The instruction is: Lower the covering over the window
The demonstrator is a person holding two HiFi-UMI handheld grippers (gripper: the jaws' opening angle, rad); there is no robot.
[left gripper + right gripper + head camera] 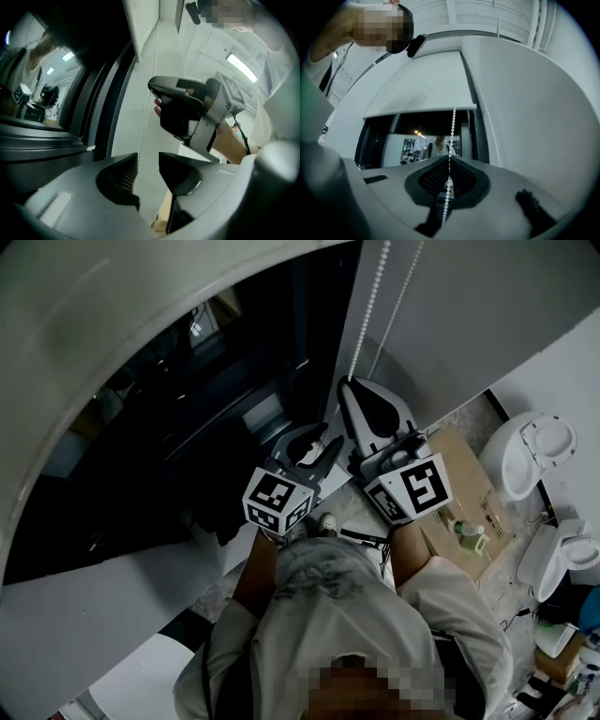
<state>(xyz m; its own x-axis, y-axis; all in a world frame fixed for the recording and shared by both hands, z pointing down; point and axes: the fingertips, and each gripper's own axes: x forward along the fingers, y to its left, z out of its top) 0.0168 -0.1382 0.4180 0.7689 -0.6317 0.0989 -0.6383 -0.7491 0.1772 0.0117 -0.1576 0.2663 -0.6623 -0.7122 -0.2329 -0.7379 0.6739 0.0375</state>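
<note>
**Head view:** left gripper [319, 444] and right gripper [364, 397] are raised near the dark window [187, 418]. The bead chain [373, 306] hangs at its right.

**Left gripper view:** jaws released, the chain passing between them.

**Right gripper view:** jaws clenched on the chain. The roller blind [422, 89] covers the window's upper part.
</note>
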